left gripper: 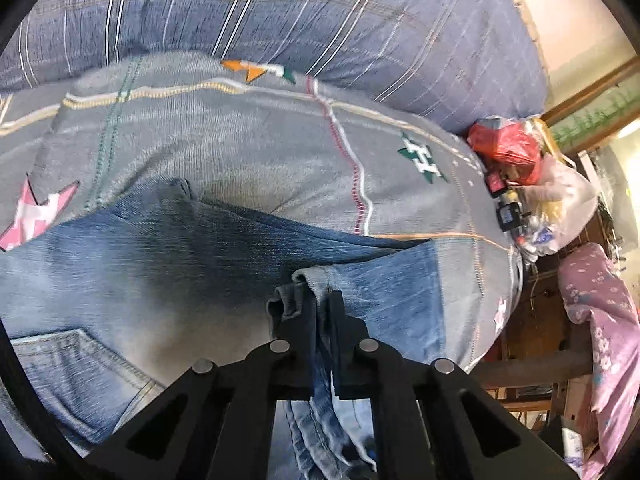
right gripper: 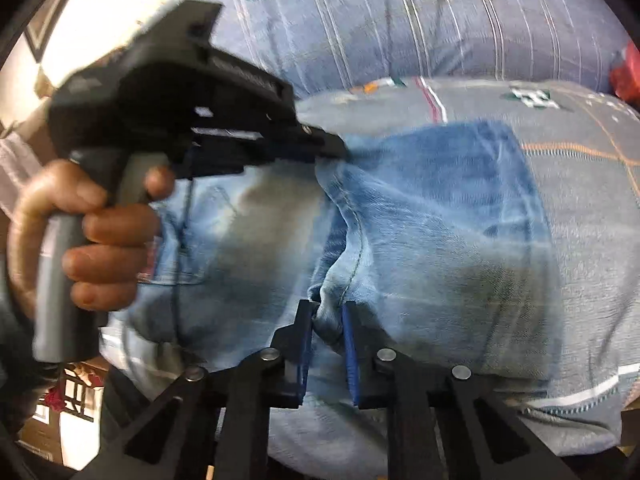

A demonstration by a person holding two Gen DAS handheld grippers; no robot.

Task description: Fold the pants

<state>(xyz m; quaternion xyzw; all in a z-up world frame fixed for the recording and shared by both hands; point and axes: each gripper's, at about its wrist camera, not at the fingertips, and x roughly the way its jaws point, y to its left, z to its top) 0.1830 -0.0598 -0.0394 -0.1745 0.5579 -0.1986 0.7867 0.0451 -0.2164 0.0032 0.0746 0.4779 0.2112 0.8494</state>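
Note:
Blue denim pants lie spread on a grey patterned bedspread. In the left wrist view my left gripper is shut on a bunched hem of the pants, with folded denim hanging down between its fingers. In the right wrist view my right gripper is shut on a raised seam ridge of the pants. The left gripper also shows in the right wrist view, held by a hand at the left, its tip on the pants' far edge.
A blue striped pillow lies behind the bedspread. A red plastic bag and clutter sit at the bed's right end. A pink floral cloth hangs beyond the bed's right edge.

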